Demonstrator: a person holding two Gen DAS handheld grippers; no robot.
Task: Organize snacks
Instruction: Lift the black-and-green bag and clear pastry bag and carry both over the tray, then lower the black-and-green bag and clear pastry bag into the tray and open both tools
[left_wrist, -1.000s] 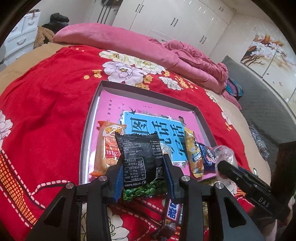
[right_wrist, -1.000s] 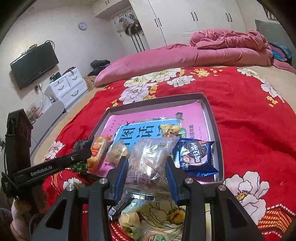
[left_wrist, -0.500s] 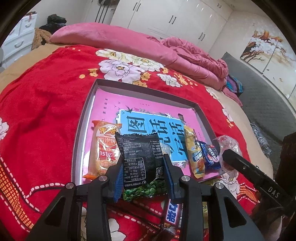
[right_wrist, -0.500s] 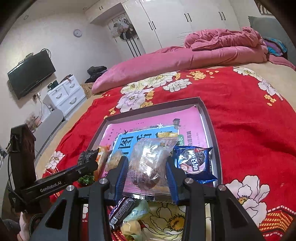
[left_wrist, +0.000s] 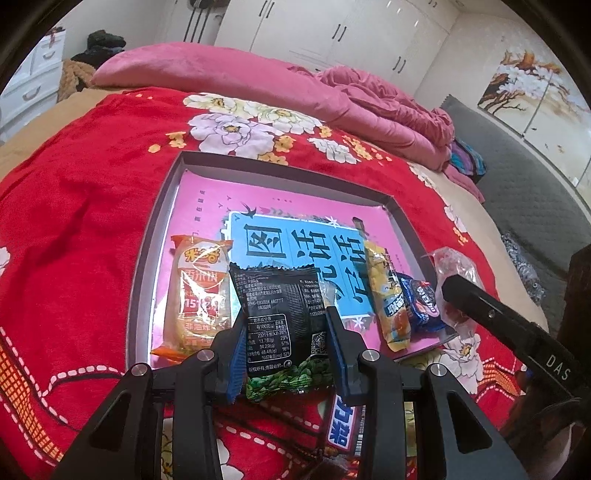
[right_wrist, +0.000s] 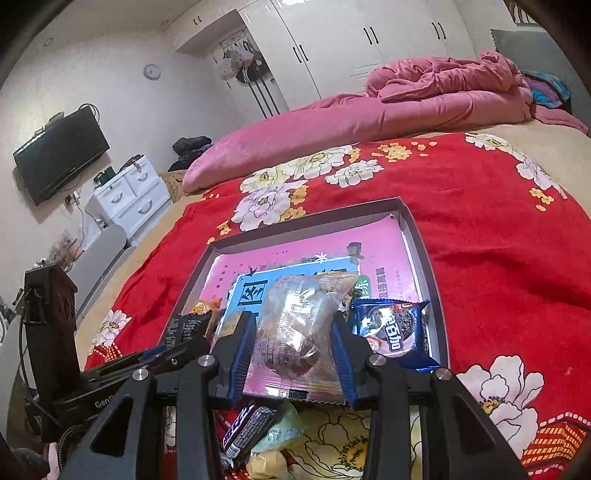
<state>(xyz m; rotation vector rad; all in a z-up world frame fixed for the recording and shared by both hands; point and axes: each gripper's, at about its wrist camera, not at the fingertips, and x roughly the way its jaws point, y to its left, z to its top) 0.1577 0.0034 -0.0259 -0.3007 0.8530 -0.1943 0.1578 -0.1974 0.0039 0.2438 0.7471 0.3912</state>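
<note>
My left gripper (left_wrist: 286, 343) is shut on a black and green snack packet (left_wrist: 282, 325), held over the near edge of a grey tray (left_wrist: 162, 221) with a pink and blue bottom. In the tray lie an orange packet (left_wrist: 197, 295), a yellow packet (left_wrist: 388, 299) and a blue cookie packet (left_wrist: 419, 304). In the right wrist view my right gripper (right_wrist: 291, 341) is shut on a clear packet with brown contents (right_wrist: 299, 328), also above the tray's near edge (right_wrist: 434, 295). The blue cookie packet (right_wrist: 393, 328) lies just right of it. The left gripper (right_wrist: 173, 354) shows at lower left there.
The tray rests on a red flowered blanket (left_wrist: 74, 206) on a bed. Loose snacks lie on the blanket below the grippers: a dark bar (right_wrist: 245, 430) and pale wrapped pieces (right_wrist: 269, 458). A pink quilt (left_wrist: 258, 88) is heaped at the far side.
Both grippers keep their packets and barely shift; the views have tilted slightly, so the tray sits a little differently in frame.
</note>
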